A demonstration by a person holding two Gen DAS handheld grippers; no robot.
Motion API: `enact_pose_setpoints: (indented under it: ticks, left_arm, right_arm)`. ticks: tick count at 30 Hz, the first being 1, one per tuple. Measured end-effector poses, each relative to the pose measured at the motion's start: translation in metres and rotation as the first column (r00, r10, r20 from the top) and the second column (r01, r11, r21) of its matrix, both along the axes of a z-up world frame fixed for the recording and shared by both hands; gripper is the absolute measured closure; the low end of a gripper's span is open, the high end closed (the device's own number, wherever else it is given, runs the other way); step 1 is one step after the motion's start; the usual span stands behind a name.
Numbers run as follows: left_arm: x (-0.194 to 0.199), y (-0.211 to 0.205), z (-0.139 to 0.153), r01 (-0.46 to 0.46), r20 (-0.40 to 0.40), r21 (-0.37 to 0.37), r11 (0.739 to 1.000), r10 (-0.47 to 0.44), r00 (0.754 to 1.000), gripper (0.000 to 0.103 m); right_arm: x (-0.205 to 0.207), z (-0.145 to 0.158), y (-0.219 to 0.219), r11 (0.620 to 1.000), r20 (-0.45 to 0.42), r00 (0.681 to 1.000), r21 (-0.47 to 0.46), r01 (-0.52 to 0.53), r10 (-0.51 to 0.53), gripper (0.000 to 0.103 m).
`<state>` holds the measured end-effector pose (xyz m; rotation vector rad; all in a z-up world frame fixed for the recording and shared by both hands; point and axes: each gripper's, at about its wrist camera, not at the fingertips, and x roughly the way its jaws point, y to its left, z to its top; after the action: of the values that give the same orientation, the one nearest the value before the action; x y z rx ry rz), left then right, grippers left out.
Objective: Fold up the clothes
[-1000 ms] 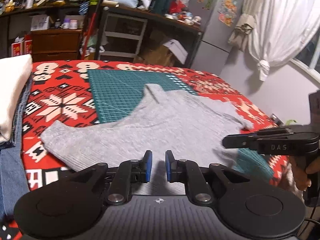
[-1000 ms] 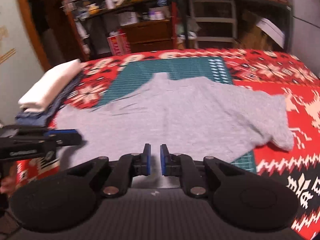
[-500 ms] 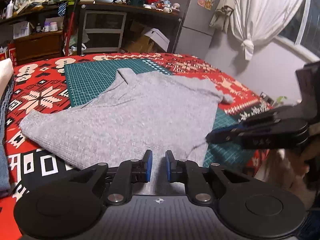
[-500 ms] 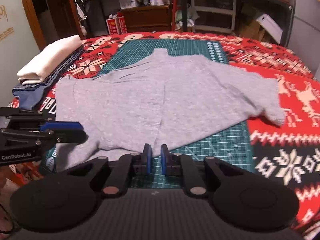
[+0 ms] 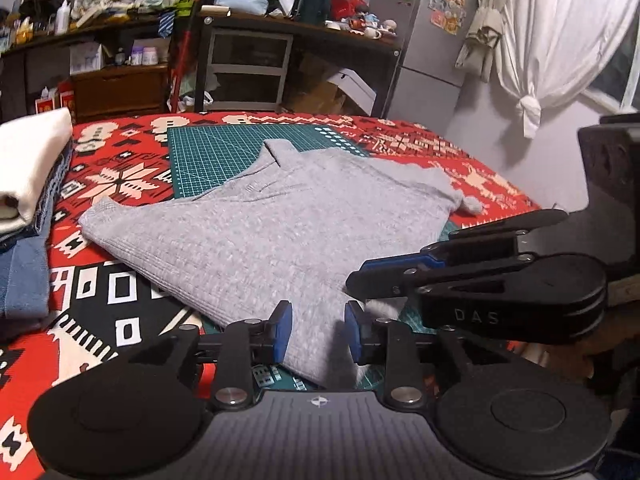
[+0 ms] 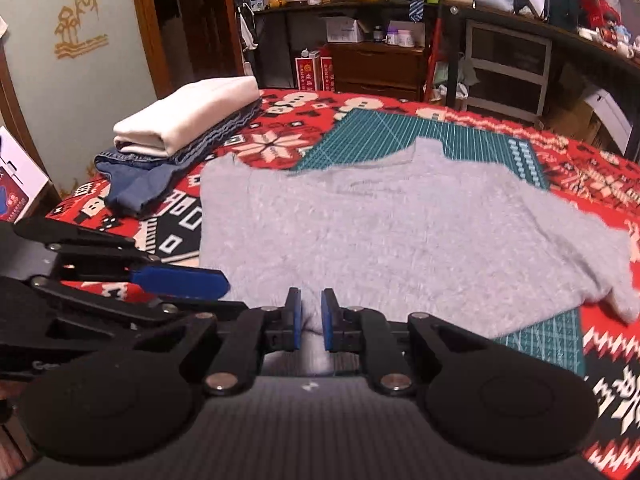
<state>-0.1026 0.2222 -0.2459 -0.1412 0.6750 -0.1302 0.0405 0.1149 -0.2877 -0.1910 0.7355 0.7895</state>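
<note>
**A:** where's the soft grey knit sweater [image 5: 280, 236] sitting relative to the grippers?

**B:** Spread flat, collar pointing away, partly over a green gridded cutting mat [image 5: 216, 160] on the red, black and white patterned cloth [image 5: 120, 176] covering the desk. Its near hem runs right up to both tools. Left gripper [image 5: 318, 332]: fingers parted, the hem lying in the gap between the 2 blue pads, not pinched. Right gripper [image 6: 310, 318]: fingers nearly together with a bunch of grey fabric squeezed between them, so that one's gripping the hem.

**A:** both grippers close together?

**B:** Yeah, side by side at the near edge. Each one shows up in the other's view.

**A:** anything else on the desk?

**B:** A stack of folded clothes [image 6: 188, 120] at the left edge, a cream piece on top of blue denim, well apart from the sweater. Behind the desk there are cluttered dark shelves [image 6: 360, 8], and a white knotted curtain [image 5: 548, 40] hangs at the right.

**A:** room around it?

**B:** The right sleeve reaches close to the desk's right edge. Bare cloth lies between the left sleeve and the stack, and open mat beyond the collar.
</note>
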Motion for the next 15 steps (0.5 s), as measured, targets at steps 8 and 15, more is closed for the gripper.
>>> enact_pose_setpoints:
  ticks: [8,15]
  left_arm:
    - [-0.008,-0.03,-0.006,0.01,-0.011,0.173,0.985,-0.008,1.0,0.062]
    - [-0.011,-0.047,0.002,-0.034,0.032,0.242,0.97,0.026,0.999,0.032]
  right_arm:
    - [-0.009,-0.01,-0.034,0.999,0.001,1.0,0.039,-0.003,0.002,0.091]
    - [0.004,0.001,-0.056,0.995,0.037,0.997,0.071,0.068,-0.071,0.046]
